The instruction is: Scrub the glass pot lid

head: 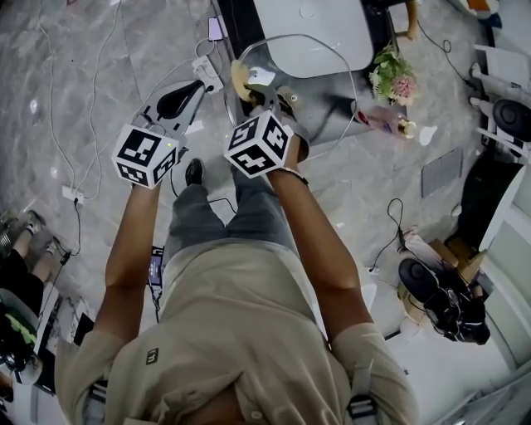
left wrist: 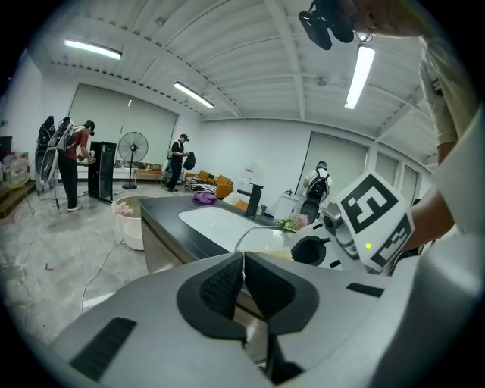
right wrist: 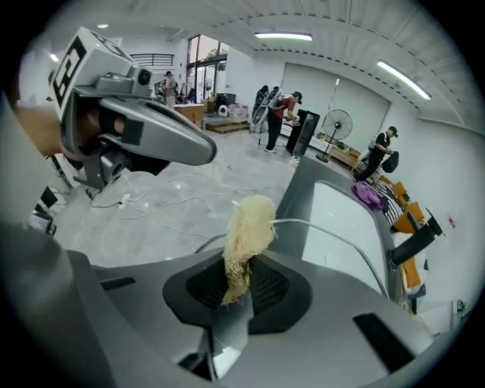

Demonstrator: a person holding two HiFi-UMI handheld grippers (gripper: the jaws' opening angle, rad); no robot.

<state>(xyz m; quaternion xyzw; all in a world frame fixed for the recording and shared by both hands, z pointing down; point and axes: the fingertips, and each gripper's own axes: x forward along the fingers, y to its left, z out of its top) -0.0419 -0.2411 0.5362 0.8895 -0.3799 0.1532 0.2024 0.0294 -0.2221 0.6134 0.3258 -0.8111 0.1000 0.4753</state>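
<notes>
Grey marbled floor [head: 75, 75], strewn with cables, fills most of the head view, and a dark tabletop [head: 241, 25] with a white sink [head: 315, 33] sits at the top centre. The person holds the glass pot lid [head: 328, 104] in the air in front of that tabletop, near the top centre of the frame, where its thin metal rim draws a wide ring.

The left tongs [left wrist: 243, 269] are clenched on the lid's edge. In the left gripper view the rim runs as a thin line between the dark pads and arcs off to the upper right. Pinching the edge seems meant to steady the lid and leave its face free.

The right tongs [right wrist: 244, 276] are clamped on a pale, fibrous scrubber [right wrist: 248, 227], whose tuft sticks out past the tips. In the right gripper view the rim passes just behind the tuft at mid-frame, so the scrubber sits at the lid near its edge, though actual contact cannot be told.

Both tongs crowd the lid's left side in the head view, the left one at the rim and the right one just inside it.
</notes>
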